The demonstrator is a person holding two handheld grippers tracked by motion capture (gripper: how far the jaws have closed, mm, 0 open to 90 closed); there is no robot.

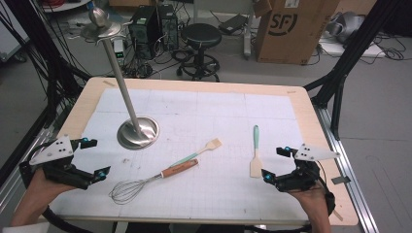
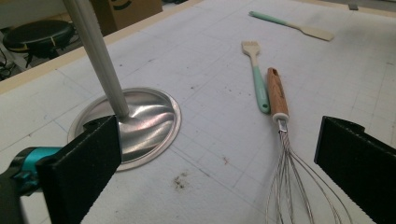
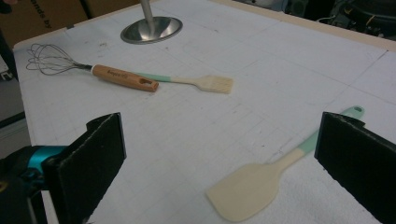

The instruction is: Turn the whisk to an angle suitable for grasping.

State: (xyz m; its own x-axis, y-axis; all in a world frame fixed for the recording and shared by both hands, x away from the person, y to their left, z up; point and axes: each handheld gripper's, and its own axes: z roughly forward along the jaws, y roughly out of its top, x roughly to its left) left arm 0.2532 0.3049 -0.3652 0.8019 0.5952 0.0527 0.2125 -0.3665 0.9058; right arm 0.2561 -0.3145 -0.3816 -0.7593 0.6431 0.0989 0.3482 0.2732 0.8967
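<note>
A wire whisk [image 1: 145,182] with a wooden handle lies near the table's front, left of centre. A pastry brush [image 1: 201,151] with a teal handle lies beside that handle. A cream spatula [image 1: 255,153] with a teal handle lies to the right. My left gripper [image 1: 97,158] stands open at the front left, facing the whisk [image 2: 289,163] and the brush [image 2: 256,70], with nothing between its jaws. My right gripper [image 1: 273,163] stands open just right of the spatula [image 3: 254,186], whose blade lies on the mat ahead of the jaws, untouched.
A steel stand with a round base [image 1: 138,132] and a tall leaning pole rises at the left, close to my left gripper. A white gridded mat [image 1: 204,111] covers the wooden table. Beyond the far edge stand a black stool [image 1: 200,36] and a cardboard box [image 1: 291,29].
</note>
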